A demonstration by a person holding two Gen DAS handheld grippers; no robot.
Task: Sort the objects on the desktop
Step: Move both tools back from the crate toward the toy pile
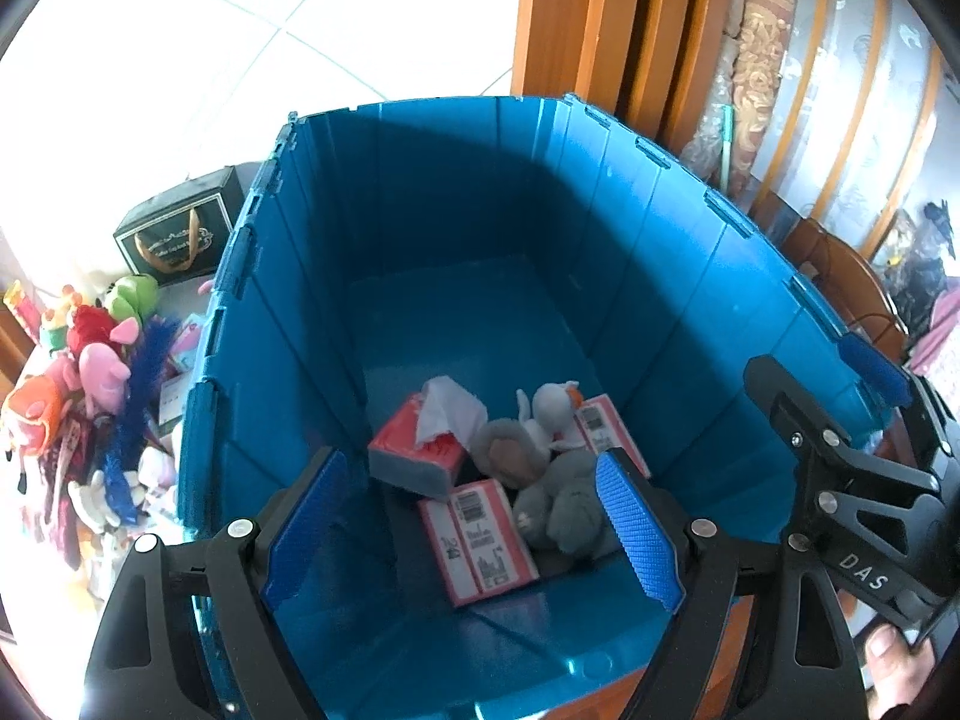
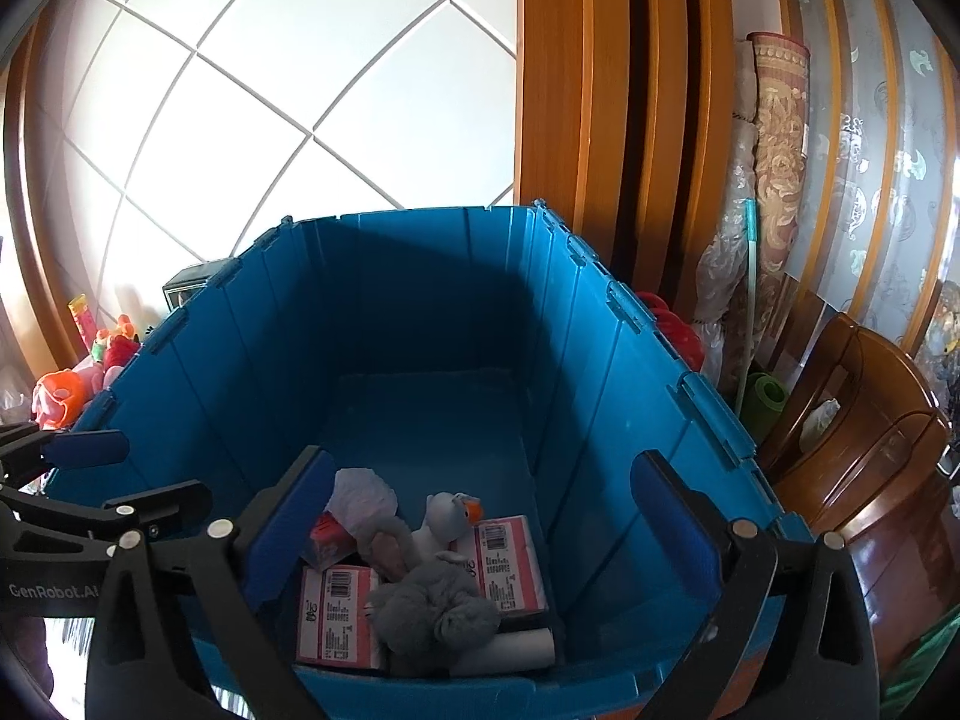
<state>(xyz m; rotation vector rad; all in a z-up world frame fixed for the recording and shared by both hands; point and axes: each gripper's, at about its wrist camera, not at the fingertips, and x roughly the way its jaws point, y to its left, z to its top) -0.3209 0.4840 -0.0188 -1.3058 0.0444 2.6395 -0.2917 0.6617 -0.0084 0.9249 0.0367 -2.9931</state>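
Both my claws hang spread wide and empty over the near rim of the blue crate [image 1: 288,324]: left claw [image 1: 474,528], right claw [image 2: 480,534]. At its near end lie a gray plush [image 1: 564,510], white duck [image 1: 552,408], tissue pack [image 1: 420,450] and pink packets [image 1: 480,540]; the far floor is bare. Beyond its left wall, a toy heap [image 1: 96,372] awaits sorting, I judge; that tall wall stands between.

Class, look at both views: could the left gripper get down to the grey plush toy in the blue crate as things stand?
Probably yes: the left gripper hangs open above the blue crate, and the grey plush toy lies uncovered on top.
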